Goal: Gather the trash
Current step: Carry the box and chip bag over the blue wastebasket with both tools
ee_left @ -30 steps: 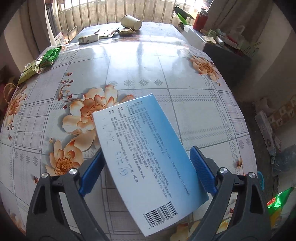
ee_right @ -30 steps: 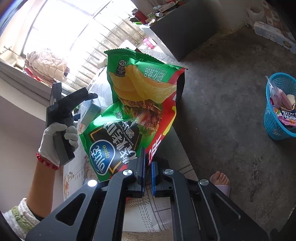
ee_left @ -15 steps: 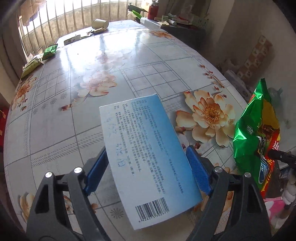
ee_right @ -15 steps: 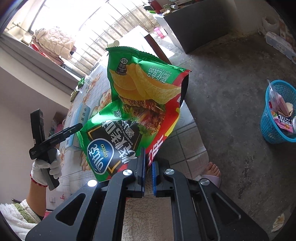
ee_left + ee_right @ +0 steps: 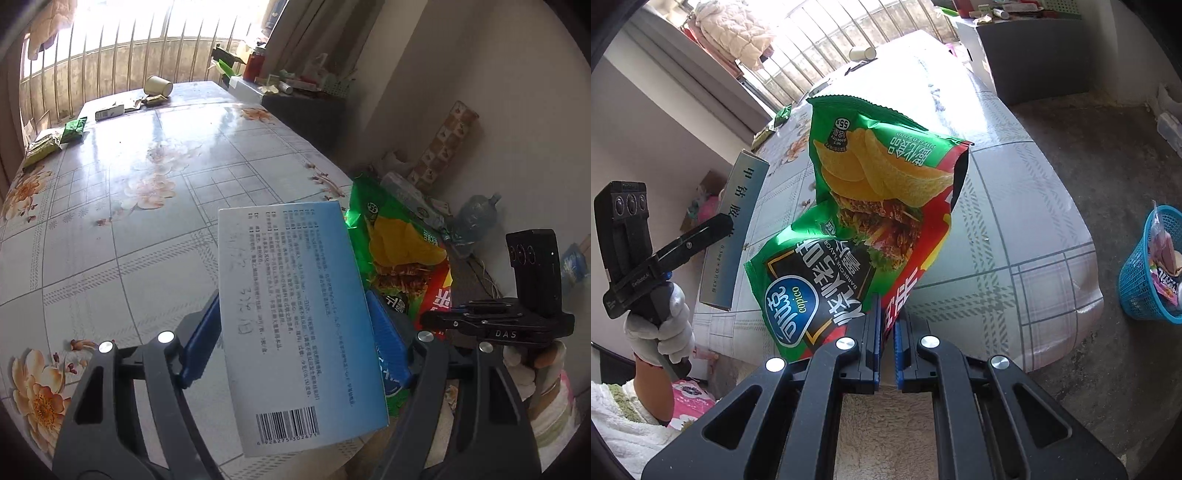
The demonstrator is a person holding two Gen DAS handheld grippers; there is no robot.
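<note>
blue basket (image 5: 1148,266) sat at three o'clock of the right gripper (image 5: 885,332), fingers pinching the chip bag (image 5: 871,206); left gripper (image 5: 295,332), closing, clamped the box (image 5: 295,317).

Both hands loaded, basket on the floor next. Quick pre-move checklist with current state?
1. Right gripper shut on the chip bag: ok, jaws pinch its bottom edge.
2. Left gripper holding the blue box: ok, box sits between the pads; jaws have just been closing.
3. Box grip secure: cannot tell, box sits tilted in the jaws.
4. Blue basket in view: ok, on the floor to the right, past the table edge.
5. Room in the basket: cannot tell, wrappers already in it and it is cut off by the frame.
6. Table cleared: not ok, paper cup and green packets remain at the far end.
</note>
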